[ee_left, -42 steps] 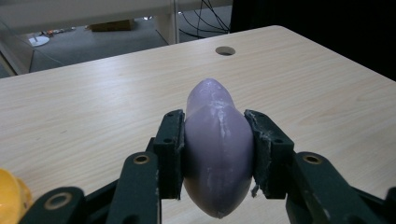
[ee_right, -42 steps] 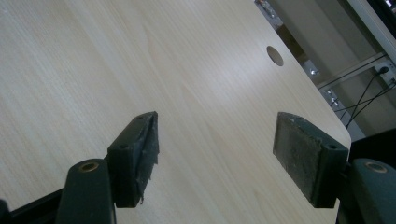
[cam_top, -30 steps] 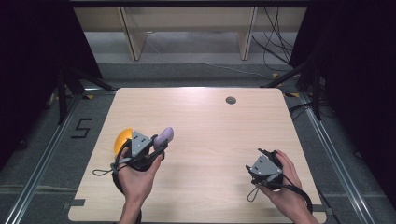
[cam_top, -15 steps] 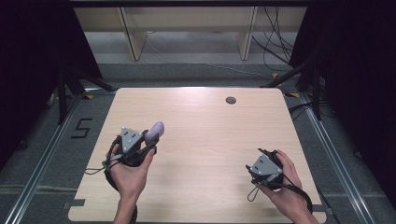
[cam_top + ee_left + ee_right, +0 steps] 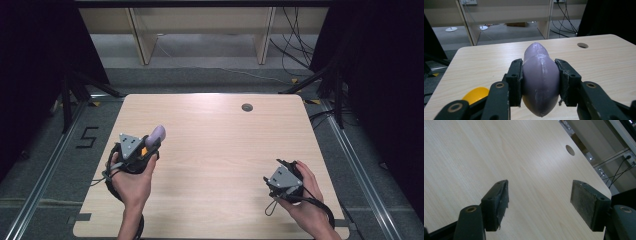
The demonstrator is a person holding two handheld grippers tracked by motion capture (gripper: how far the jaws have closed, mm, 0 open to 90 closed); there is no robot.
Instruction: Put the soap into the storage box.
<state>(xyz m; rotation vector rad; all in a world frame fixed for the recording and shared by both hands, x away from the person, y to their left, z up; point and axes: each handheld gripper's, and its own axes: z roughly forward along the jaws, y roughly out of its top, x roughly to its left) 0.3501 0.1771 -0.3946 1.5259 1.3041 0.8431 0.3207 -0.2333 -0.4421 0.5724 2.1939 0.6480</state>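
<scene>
Purple eggplant [image 5: 540, 82] clamped between left gripper [image 5: 540, 80] fingers; right gripper [image 5: 544, 202] fingers wide apart, empty.

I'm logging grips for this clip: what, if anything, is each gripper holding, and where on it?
The left gripper clamps a purple eggplant across its thick middle. The right gripper holds nothing; its jaws stand open.

The purple eggplant [image 5: 540, 82] looks like smooth, slightly shiny plastic. The table [image 5: 215, 150] is pale wood, matt. The black pads [image 5: 586, 203] look rough and worn.
</scene>
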